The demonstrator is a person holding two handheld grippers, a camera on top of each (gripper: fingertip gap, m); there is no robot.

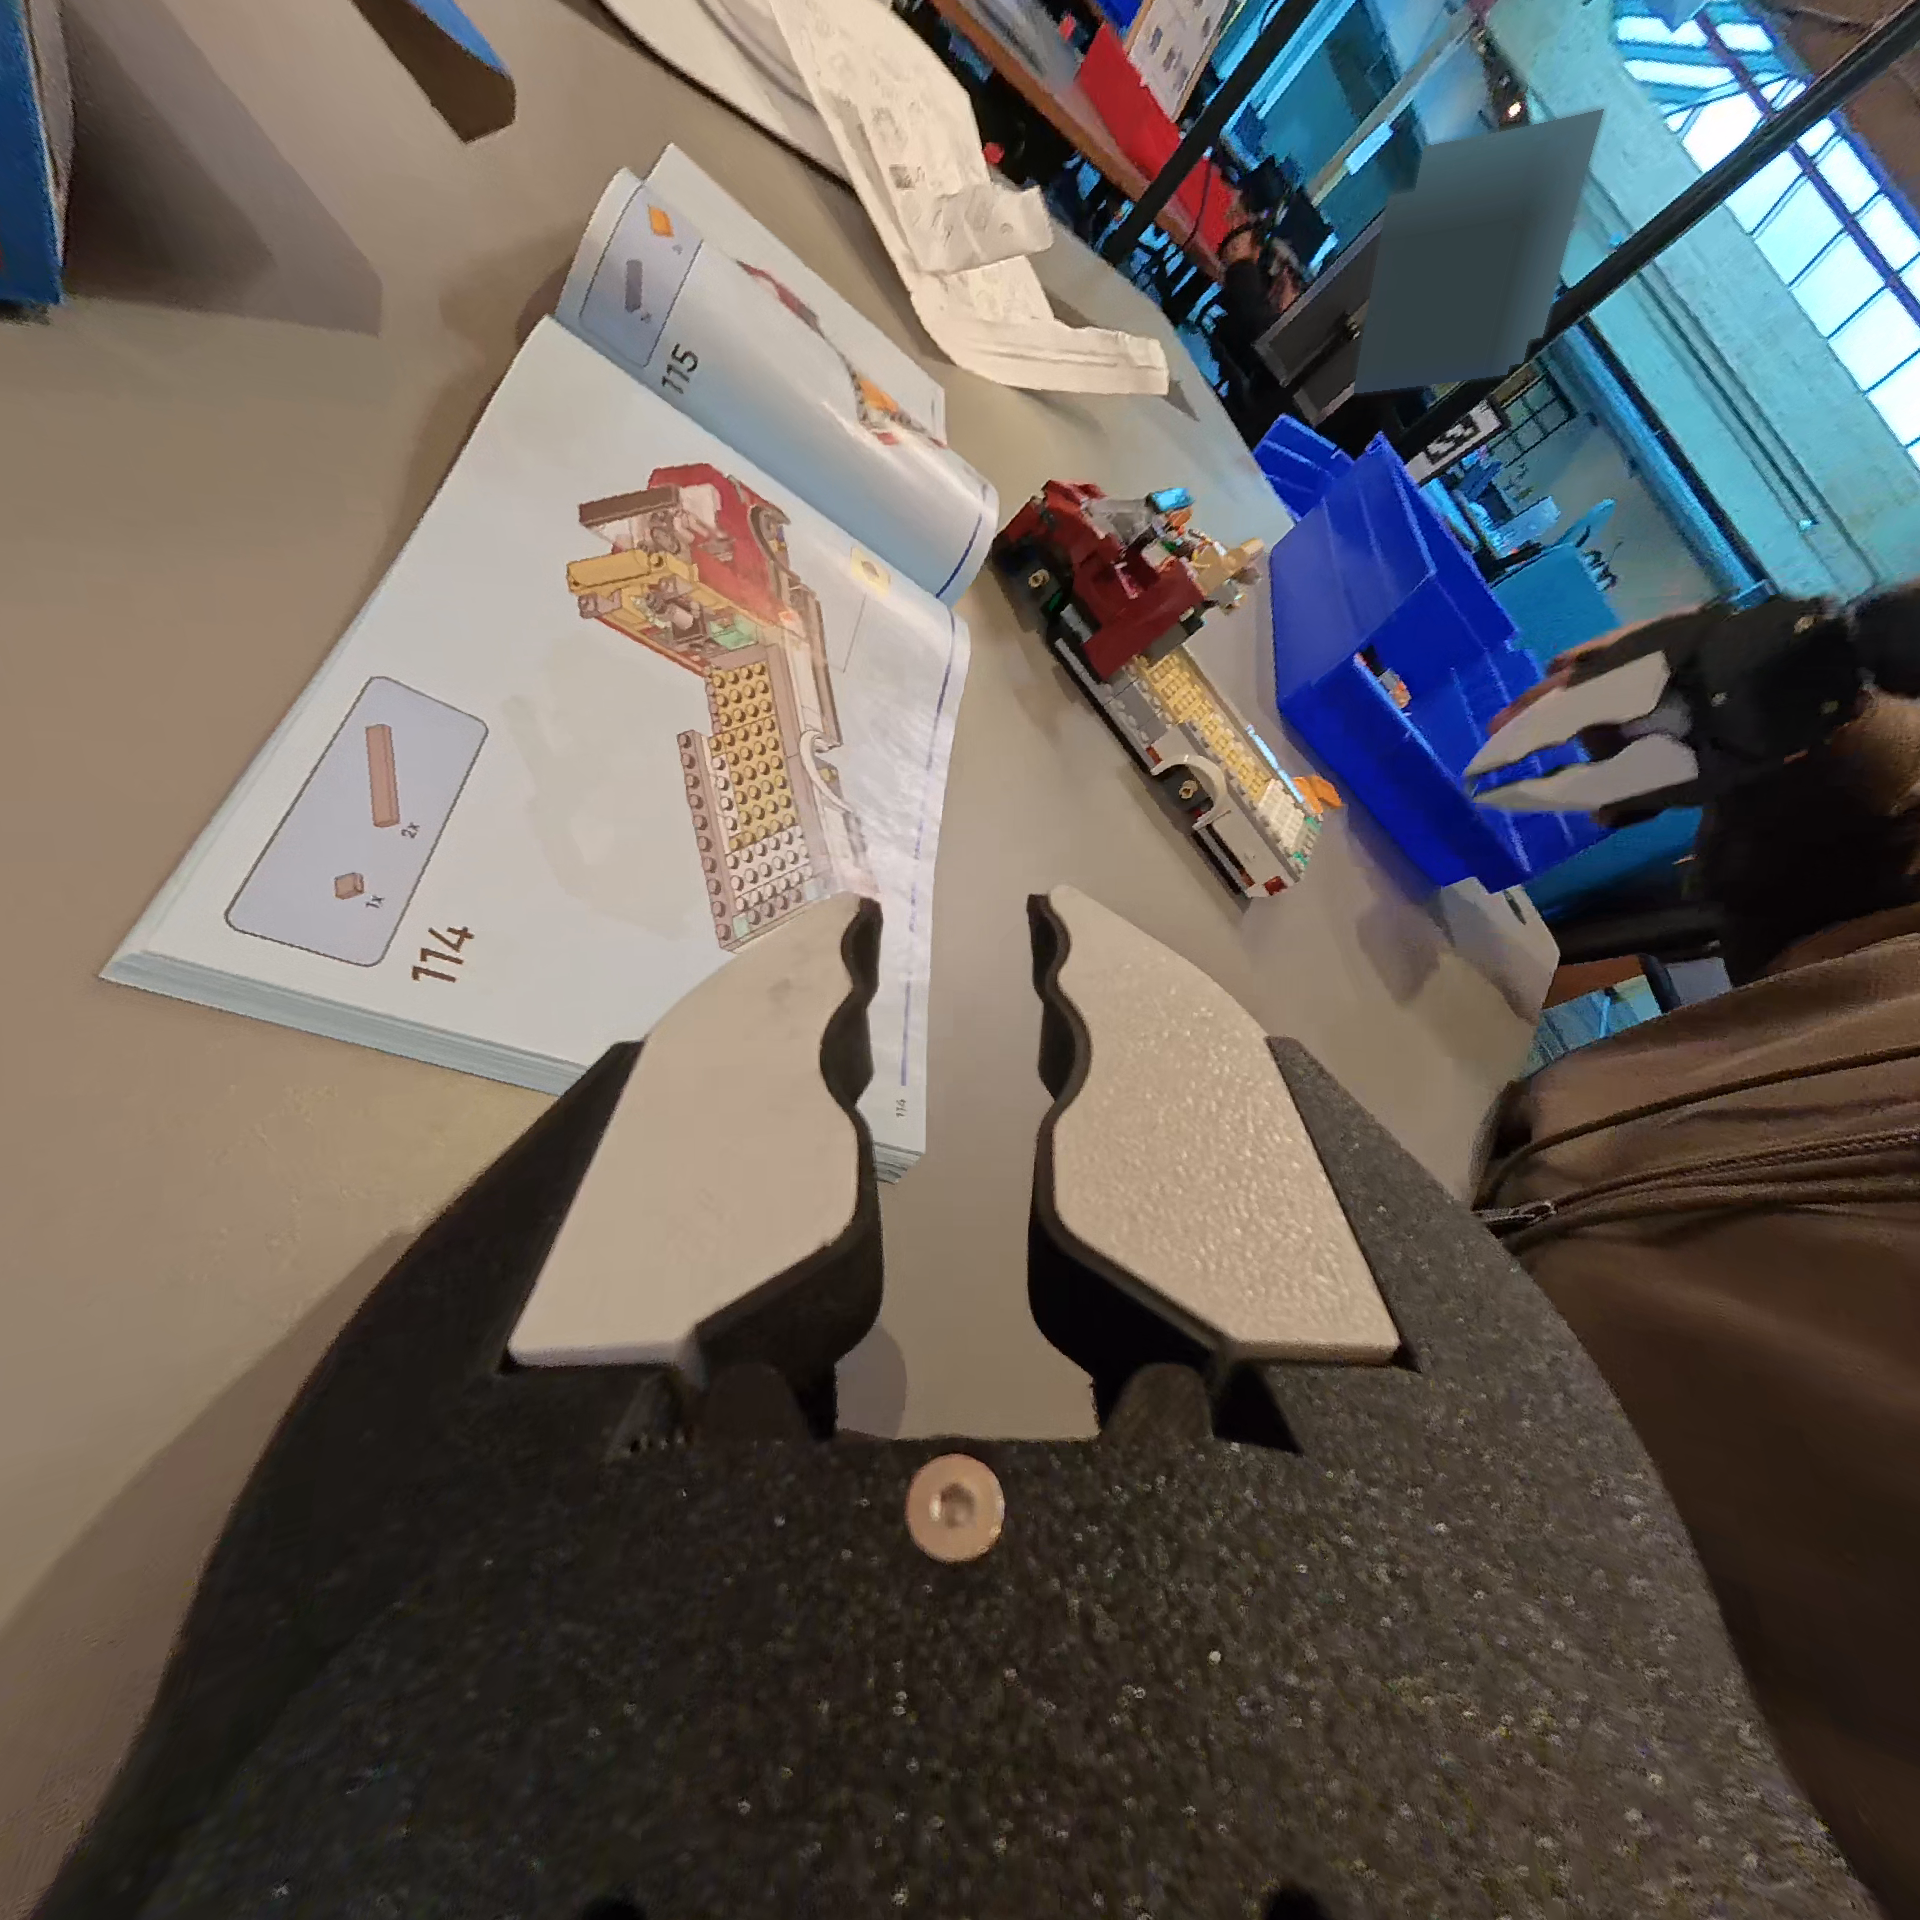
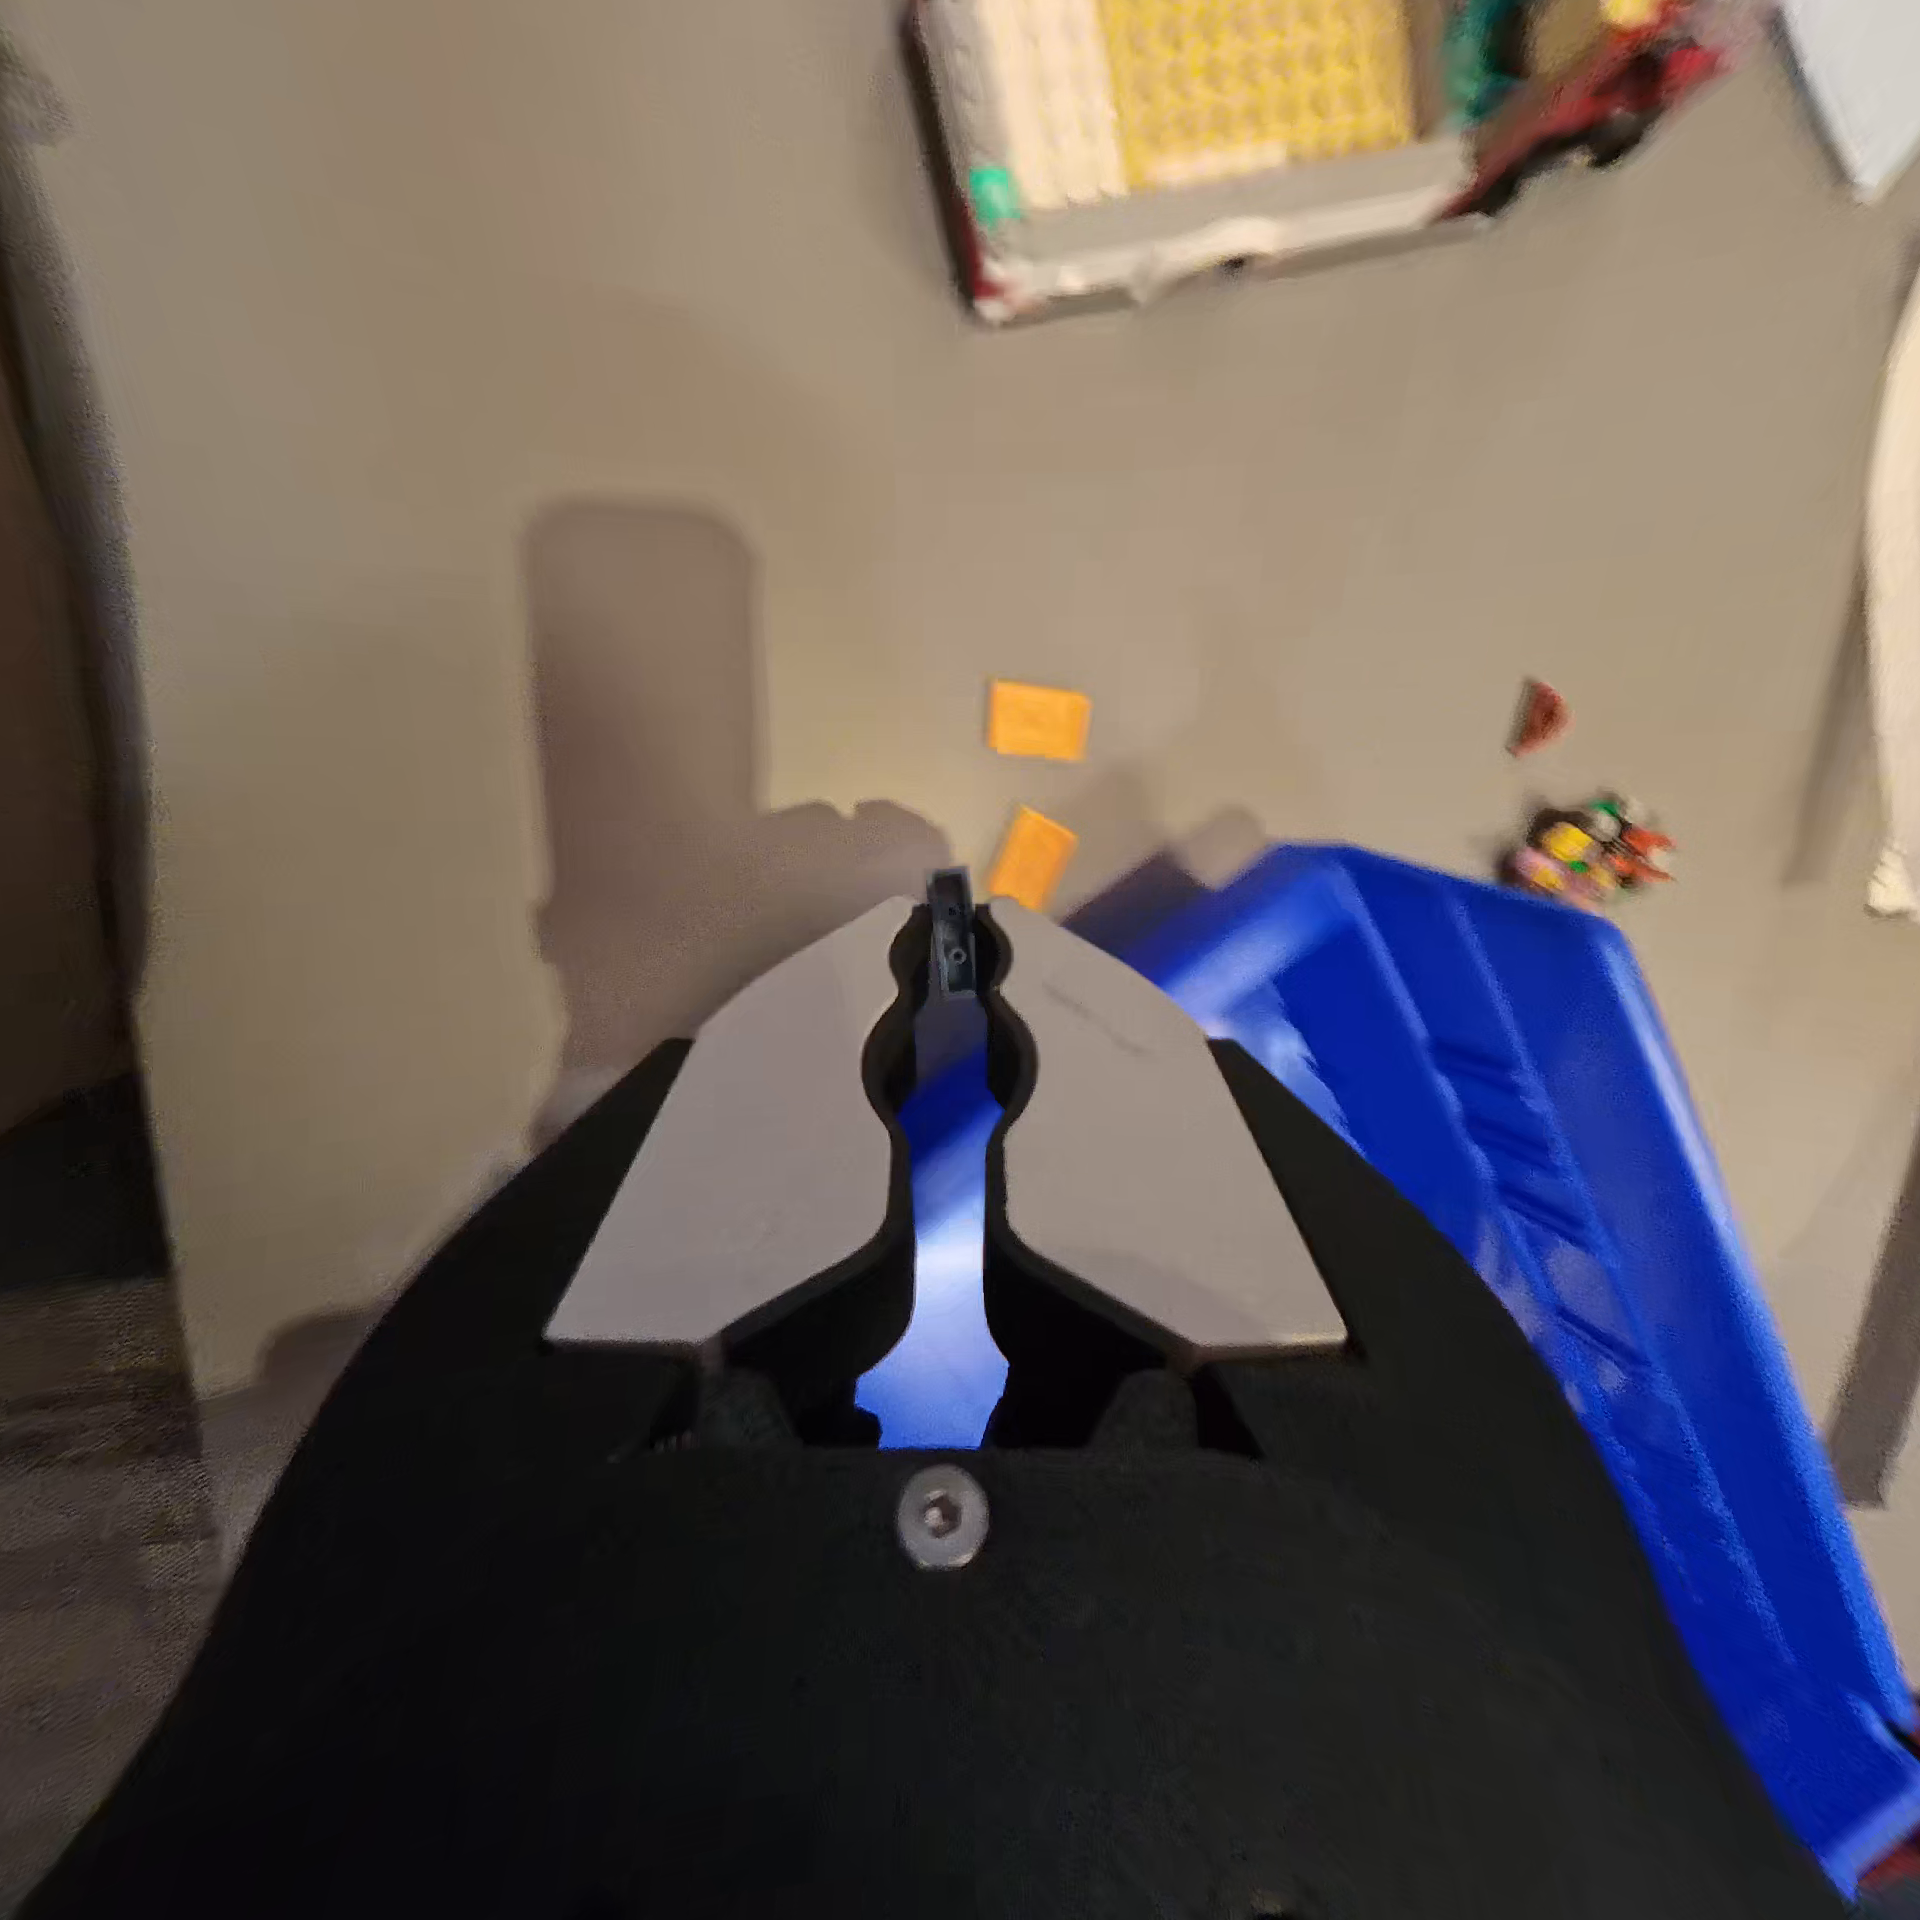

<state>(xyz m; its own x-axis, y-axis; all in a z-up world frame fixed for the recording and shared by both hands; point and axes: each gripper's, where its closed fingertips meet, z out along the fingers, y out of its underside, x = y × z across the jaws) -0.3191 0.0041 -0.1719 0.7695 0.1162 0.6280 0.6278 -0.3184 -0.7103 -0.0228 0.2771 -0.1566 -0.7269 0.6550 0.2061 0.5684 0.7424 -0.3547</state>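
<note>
1. The left gripper (image 1: pixel 954 914) hangs low over the grey table (image 1: pixel 260 1195), its fingers parted with nothing between them; the tips sit over the near corner of an open instruction booklet (image 1: pixel 540 727).
2. The right gripper (image 2: pixel 954 914) has its fingers pinched on a small dark brick (image 2: pixel 953 951), which pokes out past the tips at 12 o'clock.
3. Under and at 3 o'clock of the right gripper stands a blue bin (image 2: pixel 1538 1143).
4. Just past the brick, at 1 o'clock, lie two orange tiles (image 2: pixel 1037 722), close together on the table.
5. Farther off at 2 o'clock are a dark red piece (image 2: pixel 1538 717) and a small multicoloured cluster (image 2: pixel 1584 847).
6. At 12 to 1 o'clock, well beyond, sits the part-built brick model (image 2: pixel 1195 135), with the blue bin beside it.
7. Folded papers (image 1: pixel 966 229) lie farthest away.
</note>
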